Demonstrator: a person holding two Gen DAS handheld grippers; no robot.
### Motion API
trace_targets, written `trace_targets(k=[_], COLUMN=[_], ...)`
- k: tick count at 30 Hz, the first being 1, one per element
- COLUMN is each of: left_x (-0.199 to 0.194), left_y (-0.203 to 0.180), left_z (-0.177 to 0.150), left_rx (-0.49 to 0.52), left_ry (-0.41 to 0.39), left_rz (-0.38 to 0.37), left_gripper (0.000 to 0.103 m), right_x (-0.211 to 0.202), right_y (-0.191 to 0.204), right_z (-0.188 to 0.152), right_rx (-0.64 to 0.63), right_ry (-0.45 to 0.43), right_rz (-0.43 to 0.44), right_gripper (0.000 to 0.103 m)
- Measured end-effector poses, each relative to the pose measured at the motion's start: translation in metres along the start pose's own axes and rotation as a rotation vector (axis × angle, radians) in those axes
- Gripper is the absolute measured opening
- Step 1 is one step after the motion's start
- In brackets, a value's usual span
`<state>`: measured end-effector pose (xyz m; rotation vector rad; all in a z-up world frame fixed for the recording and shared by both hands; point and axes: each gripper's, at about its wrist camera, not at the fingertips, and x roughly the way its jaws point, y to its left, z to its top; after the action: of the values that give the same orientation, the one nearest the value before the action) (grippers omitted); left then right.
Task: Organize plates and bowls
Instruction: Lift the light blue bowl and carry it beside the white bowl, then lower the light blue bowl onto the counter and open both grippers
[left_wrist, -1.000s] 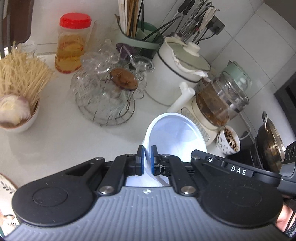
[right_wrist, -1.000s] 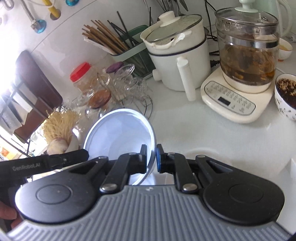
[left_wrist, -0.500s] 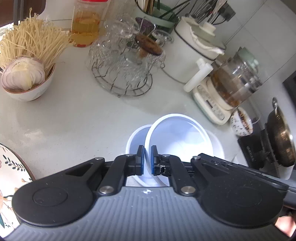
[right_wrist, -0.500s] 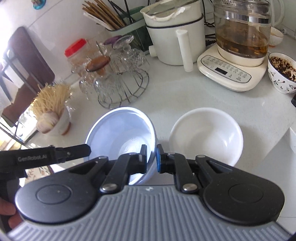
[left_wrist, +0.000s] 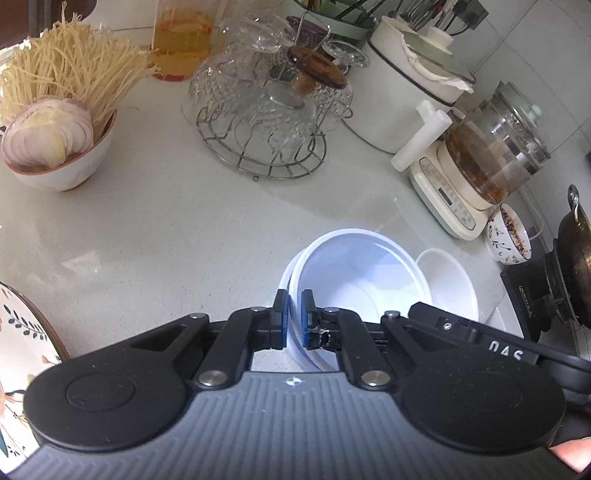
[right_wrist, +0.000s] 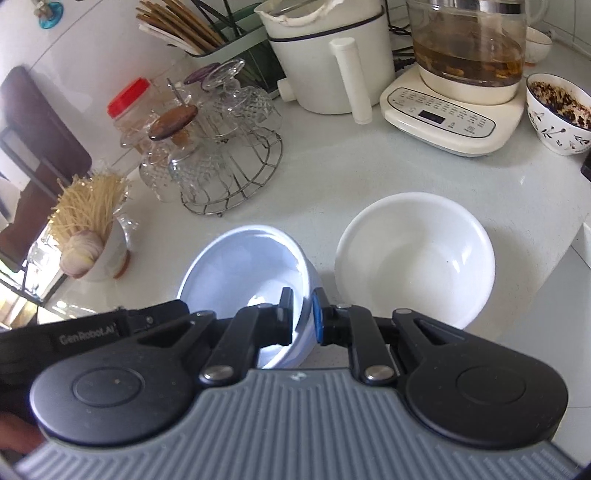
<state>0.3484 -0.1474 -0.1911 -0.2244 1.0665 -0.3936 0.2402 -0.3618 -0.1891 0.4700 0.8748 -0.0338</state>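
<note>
Pale-blue bowl (right_wrist: 243, 266); plain white bowl (right_wrist: 417, 258).

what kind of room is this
Most likely a home kitchen counter: an electric kettle on its base, a chopstick holder, a rack of glass cups and bowls on a white worktop.

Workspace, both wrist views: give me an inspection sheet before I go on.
Surface: pale countertop.
Job's things: bluish bowls, apparently two nested, beside white bowl; patterned plate at left edge.
Clutter: noodle-and-onion bowl, glass rack, white pot, tea kettle, dark-filled bowl.
Grippers: left hand-held gripper and right hand-held gripper each clamp the bowls' rim.
Cables: dark cords behind kettle.
Surroundings: tiled wall.
</note>
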Motion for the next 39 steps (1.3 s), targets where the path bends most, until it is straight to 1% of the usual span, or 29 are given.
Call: trace_targets(k=[7,9,11,15,16,18,19,20,24,25,26,27,29,34,39], left_x=[0.006,0.008,0.011,0.017,0.018,0.022,0.023,0.025,0.032,0.034,0.035,0.036,0.037,0.036,0.027], left_y=[0.005,0.005,0.006,0.008,0.008,0.007,0.007,0.008,0.008,0.008,0.007,0.006,0.007,0.003,0.008], left_z=[-0.002,-0.003,-0.003,-0.006,-0.006,-0.005,-0.005,-0.005,-0.004,-0.004,-0.003,-0.002,-0.001,-0.004,-0.009], left_rx=[-0.014,-0.006,-0.011,-0.024,-0.024,-0.027,-0.028,-0.029,-0.029,-0.02,-0.002,0.011,0.013,0.062,0.074], left_ry=[0.016,0.014,0.021,0.038,0.043,0.055,0.058,0.06,0.072,0.076,0.078,0.075,0.079,0.084,0.081], left_rz=[0.0,-0.001,0.007,0.003,0.002,-0.005,-0.008,-0.009,-0.011,-0.014,0.001,0.014,0.003,-0.002,-0.003], left_gripper=[0.009,0.01,0.016,0.02,0.021,0.022,0.022,0.023,0.023,0.022,0.022,0.021,0.015,0.009,0.008], right_x=[-0.01,-0.012,-0.016,-0.024,-0.025,-0.028,-0.03,-0.031,-0.035,-0.036,-0.037,-0.038,-0.041,-0.045,-0.047], right_y=[-0.003,-0.006,-0.011,-0.015,-0.017,-0.02,-0.023,-0.025,-0.028,-0.028,-0.028,-0.028,-0.027,-0.028,-0.023], right_z=[0.003,0.003,0.004,0.001,0.0,-0.001,-0.002,-0.003,-0.005,-0.006,-0.006,-0.007,-0.008,-0.013,-0.014], right_rx=[0.002,0.004,0.024,0.017,0.018,0.027,0.034,0.04,0.055,0.058,0.059,0.059,0.057,0.058,0.059], right_ry=[-0.03,-0.02,-0.017,-0.034,-0.035,-0.035,-0.042,-0.05,-0.06,-0.064,-0.067,-0.069,-0.073,-0.077,-0.081], right_rz=[0.006,-0.001,0.002,-0.01,-0.013,-0.008,0.006,0.014,0.014,0.01,0.005,-0.001,-0.011,-0.027,-0.024], right_gripper=[0.015,0.015,0.015,0.015,0.017,0.036,0.051,0.053,0.052,0.052,0.052,0.052,0.052,0.052,0.052])
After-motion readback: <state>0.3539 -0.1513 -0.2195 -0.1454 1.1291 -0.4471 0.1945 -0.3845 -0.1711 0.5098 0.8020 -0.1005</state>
